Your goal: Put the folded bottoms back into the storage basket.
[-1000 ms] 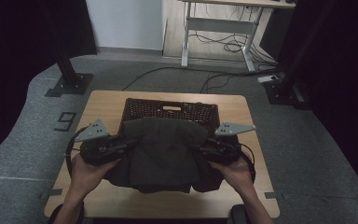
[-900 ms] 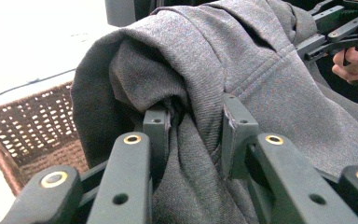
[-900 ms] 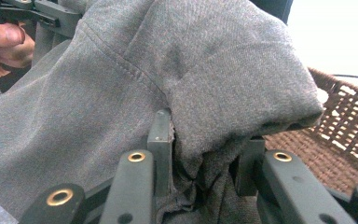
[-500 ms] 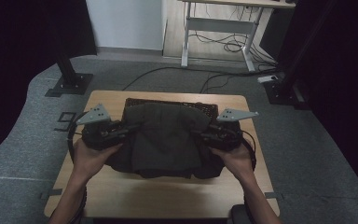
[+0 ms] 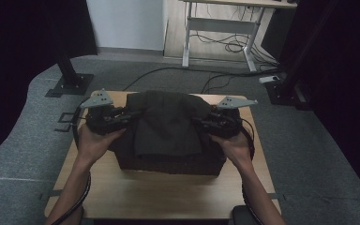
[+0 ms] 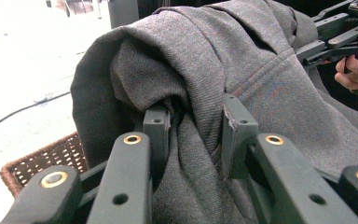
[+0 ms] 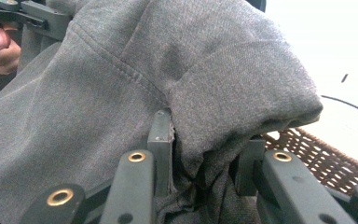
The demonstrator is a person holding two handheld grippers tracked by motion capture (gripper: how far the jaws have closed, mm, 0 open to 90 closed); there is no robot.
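Two tongs, left (image 5: 130, 114) and right (image 5: 201, 123), each clamp bunched grey garment (image 5: 166, 124) above the wicker basket (image 5: 168, 164) on the tabletop (image 5: 159, 197); lowering it in evenly likely follows.

Both grippers, left (image 5: 130, 116) and right (image 5: 201, 123), hold a grey garment (image 5: 166, 124) apparently above a dark basket (image 5: 168, 164).

the high view is dim and grainy, dark at both sides with soft light on the worktop (image 5: 168, 197), while both gripper views blow out to white glare behind sharply focused grey cloth (image 6: 242, 60).
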